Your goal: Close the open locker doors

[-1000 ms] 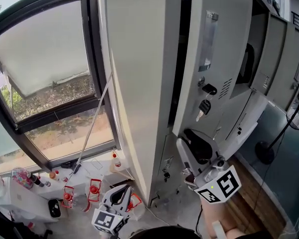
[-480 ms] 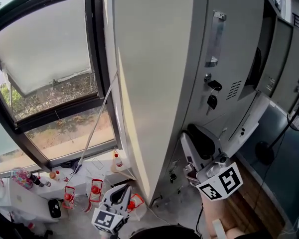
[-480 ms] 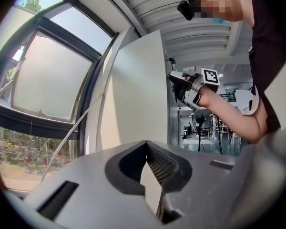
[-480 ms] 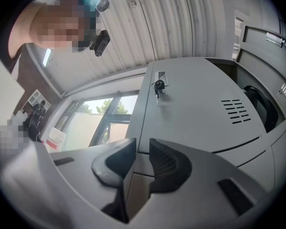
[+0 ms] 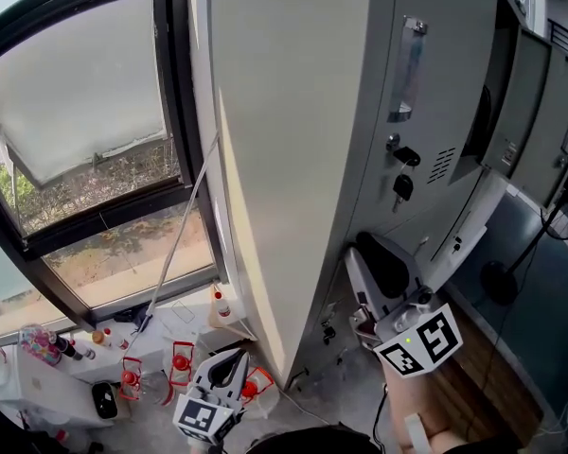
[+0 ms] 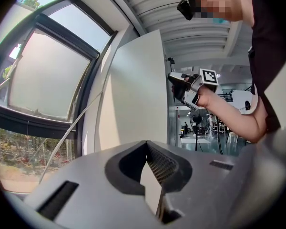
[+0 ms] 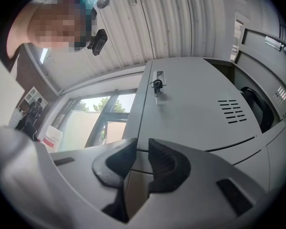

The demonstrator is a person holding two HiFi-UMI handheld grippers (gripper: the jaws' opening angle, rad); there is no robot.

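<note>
By the grey locker door (image 5: 435,112), right claw (image 7: 138,146) barely parted, empty; left claw (image 6: 145,143) closed, empty.

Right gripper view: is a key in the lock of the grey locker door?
Yes, a dark key sticks out of the locker door near its left edge.

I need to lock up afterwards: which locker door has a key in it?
The leftmost door, above the right gripper: black keys hang below its handle. No keys show on doors further right.
</note>
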